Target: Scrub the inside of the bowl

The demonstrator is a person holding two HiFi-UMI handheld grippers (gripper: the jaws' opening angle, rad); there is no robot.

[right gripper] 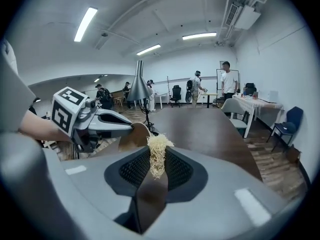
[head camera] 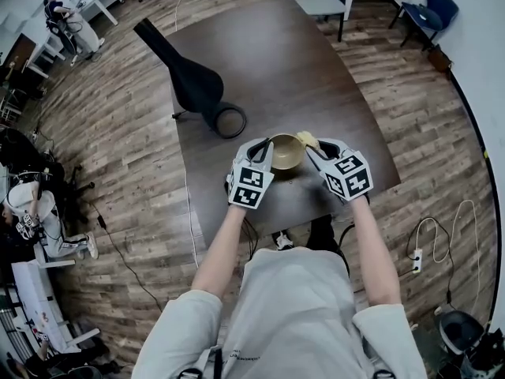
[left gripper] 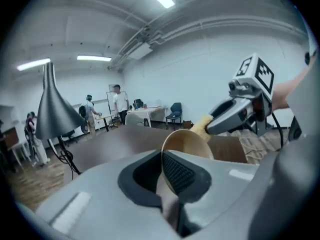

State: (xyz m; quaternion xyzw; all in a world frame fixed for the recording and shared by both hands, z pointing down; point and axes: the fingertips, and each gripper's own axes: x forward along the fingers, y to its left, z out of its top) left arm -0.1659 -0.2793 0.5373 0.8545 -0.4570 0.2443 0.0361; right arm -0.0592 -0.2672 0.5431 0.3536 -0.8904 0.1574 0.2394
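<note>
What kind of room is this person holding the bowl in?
Probably a big shared workroom or lab, not a kitchen: a long dark table on a wooden floor, office chairs, and people standing by desks under strip lights.

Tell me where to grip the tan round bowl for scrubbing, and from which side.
Pinch the thin rim of the tan round bowl on its left edge, one jaw inside, one outside, coming from the person's left, as the left tongs do now. That leaves the open inside free for the right tongs holding the pale yellow fibrous scrubber.
</note>
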